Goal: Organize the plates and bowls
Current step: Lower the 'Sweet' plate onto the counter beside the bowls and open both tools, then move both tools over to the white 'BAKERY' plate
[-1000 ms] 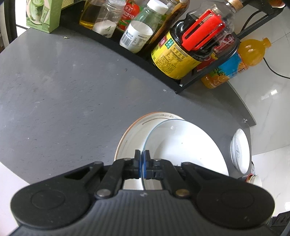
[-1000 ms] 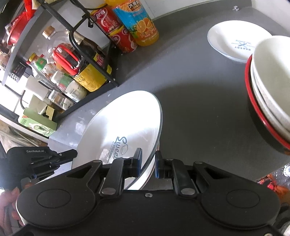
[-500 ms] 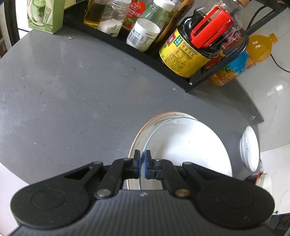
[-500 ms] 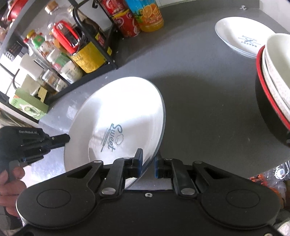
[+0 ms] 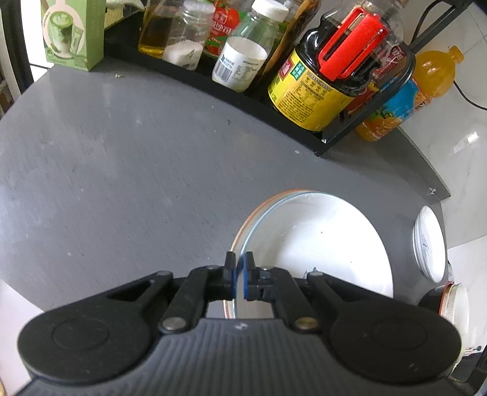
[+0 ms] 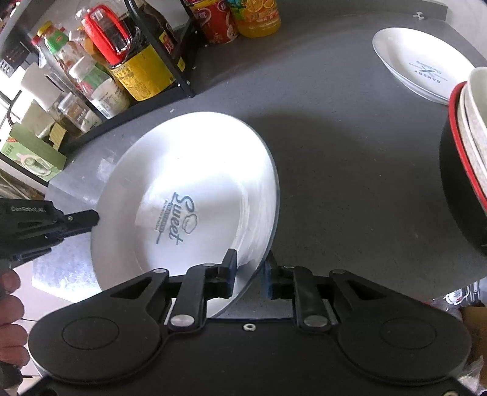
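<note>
Plate, round, white ceramic with thin blue rim line and blue "Sweet" print [image 6: 182,195], taken as landmark: it sits low over the grey desk [image 6: 334,152], tilted, with an orange-rimmed white plate [image 5: 243,225] just beneath it, seen in the left wrist view as a sliver along its far edge. Left gripper [image 5: 239,275]: fingers closed on the printed plate's rim, blue pads pressing both faces; in the right wrist view the same gripper [image 6: 88,217] meets the plate's left edge, with a person's hand [image 6: 9,304] behind it. Right gripper [image 6: 248,274]: fingers opening, the plate's near rim between them, a gap showing on the right side of the rim. Second white plate, oval-looking, with dark "BAKERY" print [image 6: 423,64]: flat on the desk, well apart, beyond and to the right of the landmark. Stack of white bowls nested in a black bowl with red rim [image 6: 465,146]: right of the landmark, at the frame edge. Black wire rack [image 6: 179,70] holding bottles and jars, among them a dark sauce bottle with yellow label and red cap [image 6: 137,64]: behind the landmark to its left. Orange juice bottle [image 6: 258,15]: behind the landmark, just beside the rack. Green carton [image 6: 33,152]: far left of the landmark, at the desk's corner.
</note>
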`<state>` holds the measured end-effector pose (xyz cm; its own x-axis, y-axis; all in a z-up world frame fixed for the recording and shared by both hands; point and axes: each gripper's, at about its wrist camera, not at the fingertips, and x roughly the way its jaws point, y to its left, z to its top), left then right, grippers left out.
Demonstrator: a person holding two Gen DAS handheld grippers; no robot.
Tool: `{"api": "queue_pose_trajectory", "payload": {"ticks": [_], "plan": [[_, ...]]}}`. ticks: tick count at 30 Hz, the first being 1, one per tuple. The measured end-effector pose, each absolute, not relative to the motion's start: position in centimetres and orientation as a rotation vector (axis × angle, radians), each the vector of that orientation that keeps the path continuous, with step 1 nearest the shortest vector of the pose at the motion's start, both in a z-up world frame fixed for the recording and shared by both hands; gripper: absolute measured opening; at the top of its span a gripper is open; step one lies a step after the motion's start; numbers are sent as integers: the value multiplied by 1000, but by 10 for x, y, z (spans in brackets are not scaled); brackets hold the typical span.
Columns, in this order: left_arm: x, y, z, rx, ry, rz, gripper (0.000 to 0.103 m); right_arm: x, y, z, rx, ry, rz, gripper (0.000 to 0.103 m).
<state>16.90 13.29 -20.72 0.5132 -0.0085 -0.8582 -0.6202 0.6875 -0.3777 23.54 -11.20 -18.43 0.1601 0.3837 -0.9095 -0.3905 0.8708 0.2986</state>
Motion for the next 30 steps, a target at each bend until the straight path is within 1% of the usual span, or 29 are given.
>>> {"api": "queue_pose_trajectory", "payload": {"ticks": [4, 8, 9, 10, 12, 15, 17, 19, 20, 23, 24, 25, 26, 27, 29, 30], "plan": [[169, 135, -207, -746, 980, 411, 3, 236, -110, -187, -22, 1293, 544, 29], [171, 132, -201, -700, 990, 433, 4, 239, -118, -186, 5, 1301, 523, 32], [172, 132, -198, -683, 1007, 450, 4, 241, -121, -184, 16, 1298, 517, 38], [173, 133, -196, -682, 1028, 467, 4, 242, -124, -182, 28, 1296, 515, 46], [177, 133, -193, -694, 1050, 468, 5, 245, -130, -177, 57, 1290, 525, 50], [185, 128, -186, -658, 1068, 471, 18, 249, -135, -170, 73, 1270, 523, 53], [190, 124, -181, -635, 1076, 462, 39, 252, -138, -163, 81, 1246, 532, 54], [194, 120, -174, -628, 1065, 450, 47, 255, -140, -155, 86, 1218, 549, 57], [197, 117, -171, -623, 1062, 444, 48, 256, -141, -150, 92, 1200, 561, 59], [209, 108, -161, -602, 1055, 407, 49, 262, -143, -138, 97, 1163, 571, 69], [213, 104, -157, -595, 1052, 397, 49, 264, -145, -134, 98, 1151, 571, 76], [218, 100, -152, -584, 1044, 386, 50, 266, -145, -131, 97, 1141, 567, 86], [223, 96, -147, -570, 1036, 378, 52, 268, -146, -127, 92, 1129, 559, 89], [227, 93, -142, -559, 1027, 372, 58, 270, -147, -123, 86, 1110, 550, 92], [237, 87, -133, -543, 1011, 368, 65, 274, -151, -114, 80, 1080, 543, 94], [242, 85, -129, -533, 1008, 366, 67, 276, -154, -110, 86, 1071, 540, 98]]}}
